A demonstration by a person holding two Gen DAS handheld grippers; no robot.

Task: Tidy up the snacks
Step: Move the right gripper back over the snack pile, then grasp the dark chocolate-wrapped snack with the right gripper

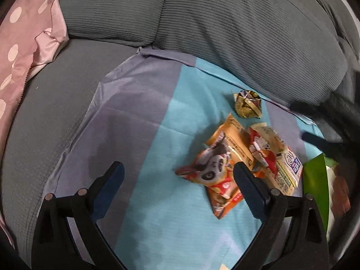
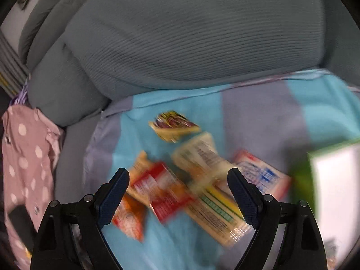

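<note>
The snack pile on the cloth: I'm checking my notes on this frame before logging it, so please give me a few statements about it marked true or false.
1. Both grippers, left and right, are open and hold nothing. True.
2. The gold wrapper lies apart from the other packets, nearer the cushions. True.
3. The snacks lie on a bare wooden table. False: they lie on a blue and lilac striped cloth spread over a grey sofa.
4. The orange packet stands upright. False: it lies flat on the cloth.
5. A pink dotted fabric lies left of the cloth. True.
</note>
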